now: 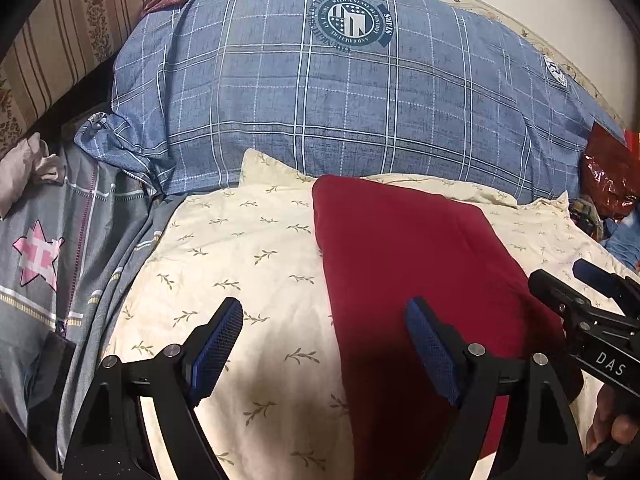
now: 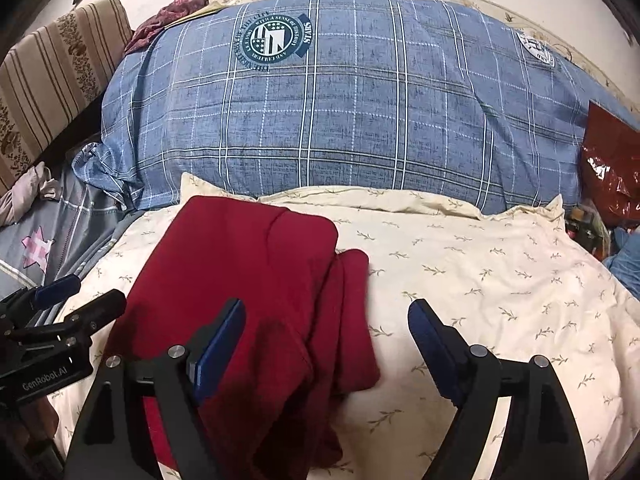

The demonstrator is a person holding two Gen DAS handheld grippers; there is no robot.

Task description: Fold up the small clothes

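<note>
The dark red garment [image 2: 248, 280] lay folded flat on the cream leaf-print sheet [image 2: 480, 280] before me, long and narrow, one folded layer jutting out along its right edge.

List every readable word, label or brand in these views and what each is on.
"DAS": right tongs body, seen from the left wrist.
"GenRobot.AI": left tongs body, seen from the right wrist.
"STARS": banner beside the round emblem on the blue plaid quilt, printed sideways.
Emblem ring lettering: too small and warped to read.
Second emblem: unreadable.
</note>
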